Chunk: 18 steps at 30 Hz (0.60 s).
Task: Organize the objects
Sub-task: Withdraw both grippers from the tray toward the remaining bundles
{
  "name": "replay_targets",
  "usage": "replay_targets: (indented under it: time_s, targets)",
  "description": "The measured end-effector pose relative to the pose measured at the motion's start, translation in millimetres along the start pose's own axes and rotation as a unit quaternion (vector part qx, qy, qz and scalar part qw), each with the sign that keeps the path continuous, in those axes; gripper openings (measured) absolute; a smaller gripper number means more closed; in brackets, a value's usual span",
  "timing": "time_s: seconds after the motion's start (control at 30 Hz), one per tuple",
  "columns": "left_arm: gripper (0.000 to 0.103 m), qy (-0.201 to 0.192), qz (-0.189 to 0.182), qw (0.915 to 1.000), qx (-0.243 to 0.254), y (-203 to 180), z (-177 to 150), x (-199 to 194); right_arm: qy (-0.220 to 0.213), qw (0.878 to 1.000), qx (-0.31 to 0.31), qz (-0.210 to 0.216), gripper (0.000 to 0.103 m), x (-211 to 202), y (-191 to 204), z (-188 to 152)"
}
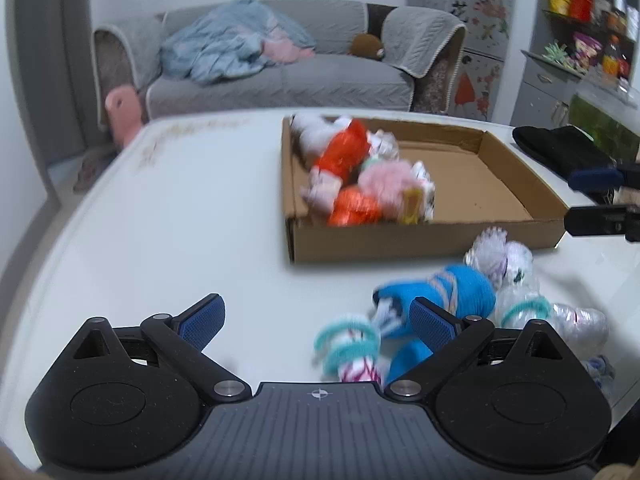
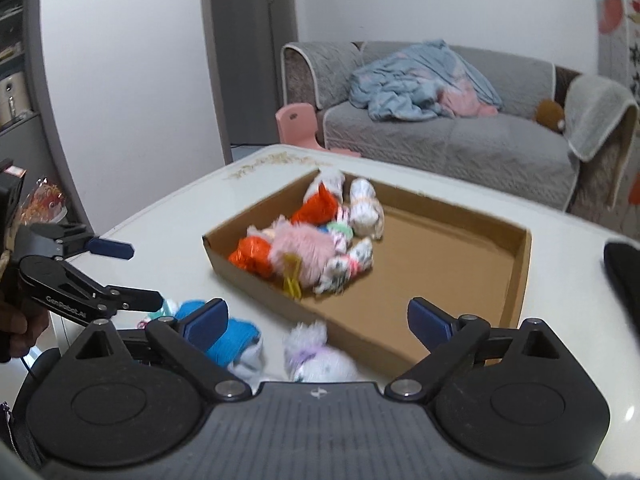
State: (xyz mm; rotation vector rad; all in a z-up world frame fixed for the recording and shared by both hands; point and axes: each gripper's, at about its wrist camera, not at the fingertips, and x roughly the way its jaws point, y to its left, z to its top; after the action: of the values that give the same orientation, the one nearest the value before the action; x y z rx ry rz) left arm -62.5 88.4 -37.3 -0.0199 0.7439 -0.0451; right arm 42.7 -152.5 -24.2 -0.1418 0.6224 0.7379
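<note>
A shallow cardboard box (image 1: 420, 240) (image 2: 524, 264) lies on a white table and holds several rolled socks, orange, pink and white (image 1: 360, 172) (image 2: 308, 244). More sock rolls lie on the table in front of it: a blue one (image 1: 460, 288) (image 2: 232, 340), a white one (image 1: 504, 256) (image 2: 320, 360) and a teal-striped one (image 1: 352, 348). My left gripper (image 1: 316, 320) is open and empty, just left of the loose rolls; it also shows in the right wrist view (image 2: 140, 276). My right gripper (image 2: 318, 320) is open and empty above the white roll; it also shows at the left wrist view's right edge (image 1: 592, 200).
A black cloth (image 1: 560, 152) (image 2: 624, 276) lies on the table to the right of the box. Beyond the table stand a grey sofa (image 1: 280, 76) (image 2: 460, 144) with a blue blanket and a pink stool (image 2: 298, 122). Shelves (image 1: 584, 40) stand at far right.
</note>
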Motion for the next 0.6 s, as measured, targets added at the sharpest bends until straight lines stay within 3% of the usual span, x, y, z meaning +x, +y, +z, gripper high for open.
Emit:
replay_targets:
  time_s: [0.17, 0.43, 0.6]
  targets:
    - [0.1, 0.011, -0.005, 0.9991, -0.04, 8, -16, 6, 0.019, 0.999, 0.035, -0.003, 0.097, 12, -1, -15]
    - [0.1, 0.018, 0.003, 0.9979, -0.063, 23, -20, 6, 0.04, 0.996, 0.085, -0.002, 0.097, 34, -8, -21]
    - [0.102, 0.013, 0.021, 0.9987, -0.045, 27, -21, 8, 0.061, 0.99, 0.125, -0.001, 0.097, 49, -15, -26]
